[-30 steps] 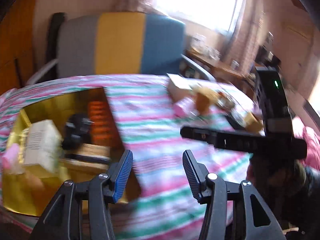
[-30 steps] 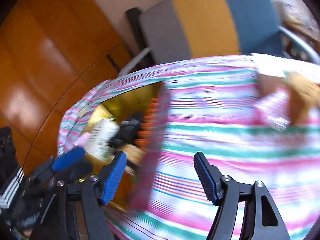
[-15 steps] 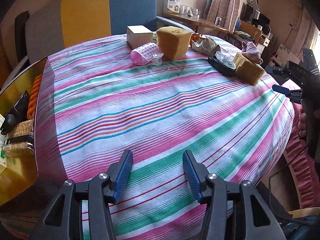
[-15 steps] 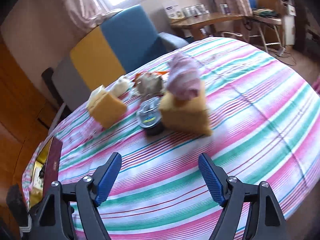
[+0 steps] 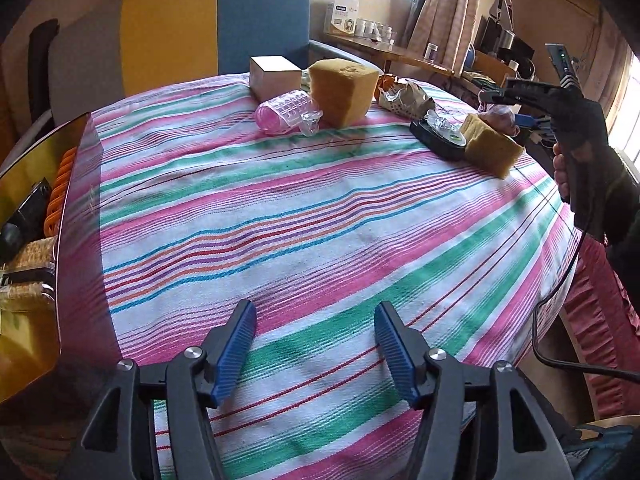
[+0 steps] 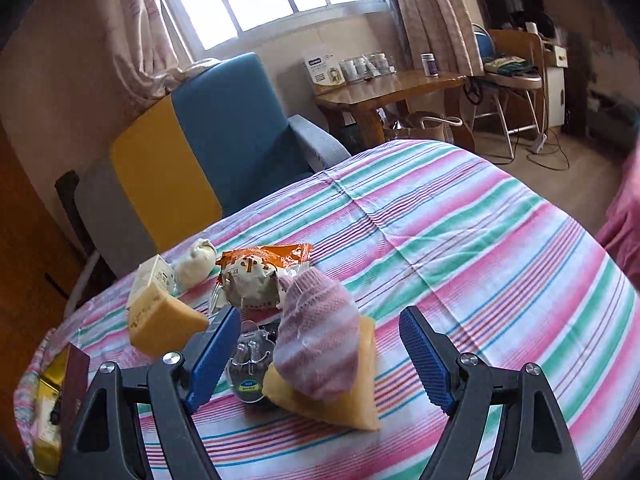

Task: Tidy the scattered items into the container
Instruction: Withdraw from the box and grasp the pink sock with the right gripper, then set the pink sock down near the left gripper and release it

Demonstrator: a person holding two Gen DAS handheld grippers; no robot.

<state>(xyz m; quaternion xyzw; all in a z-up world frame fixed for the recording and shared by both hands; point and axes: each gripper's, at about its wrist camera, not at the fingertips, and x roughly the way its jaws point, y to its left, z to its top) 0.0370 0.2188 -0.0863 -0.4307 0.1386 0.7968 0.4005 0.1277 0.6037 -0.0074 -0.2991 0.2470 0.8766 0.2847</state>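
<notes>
On the striped desk [image 5: 320, 240], my left gripper [image 5: 316, 348] hangs over bare cloth, jaws opening with nothing between them. My right gripper [image 6: 320, 356] hovers at the knitted pouch [image 6: 318, 332] lying on a sponge [image 6: 344, 404], jaws closing but not touching. Far left sits the gold container [image 5: 24, 168].

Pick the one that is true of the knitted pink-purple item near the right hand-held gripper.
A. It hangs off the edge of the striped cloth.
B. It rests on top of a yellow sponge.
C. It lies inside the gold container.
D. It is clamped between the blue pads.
B: the knitted item sits on the yellow sponge, in front of the right hand-held gripper, whose closing pads do not touch it.
</notes>
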